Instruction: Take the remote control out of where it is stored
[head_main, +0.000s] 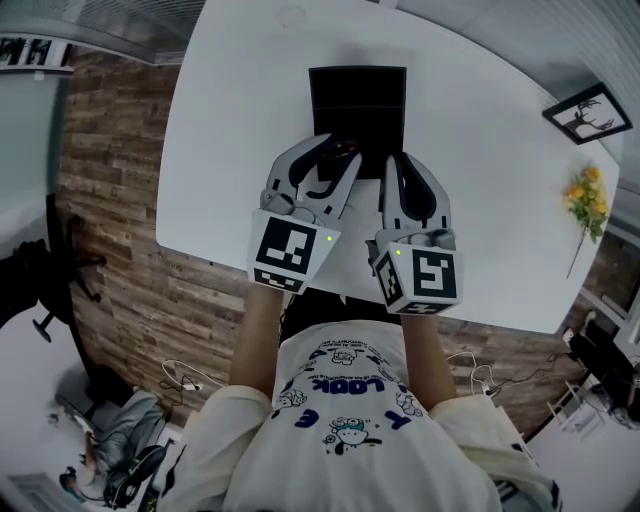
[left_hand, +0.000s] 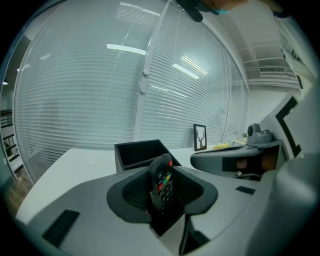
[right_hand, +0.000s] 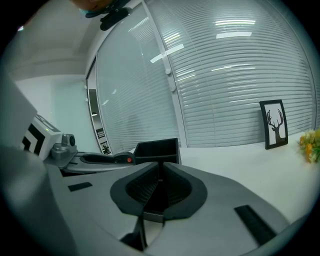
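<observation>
A black open-top box (head_main: 358, 95) stands on the white table (head_main: 230, 120), toward its far side. My left gripper (head_main: 338, 160) hovers at the box's near edge, shut on a black remote control (left_hand: 162, 184) with coloured buttons. The remote stands tilted between the pads, its top with a red button sticking up in front of the box (left_hand: 140, 152). My right gripper (head_main: 398, 160) is just to the right, jaws shut together with nothing between them (right_hand: 159, 187). In the right gripper view the box (right_hand: 157, 149) is ahead and the remote's red button (right_hand: 129, 160) shows at the left.
A framed deer picture (head_main: 588, 112) and yellow flowers (head_main: 588, 200) sit at the table's right side. Window blinds (left_hand: 100, 90) run behind the table. The table's near edge (head_main: 330, 290) lies under my hands.
</observation>
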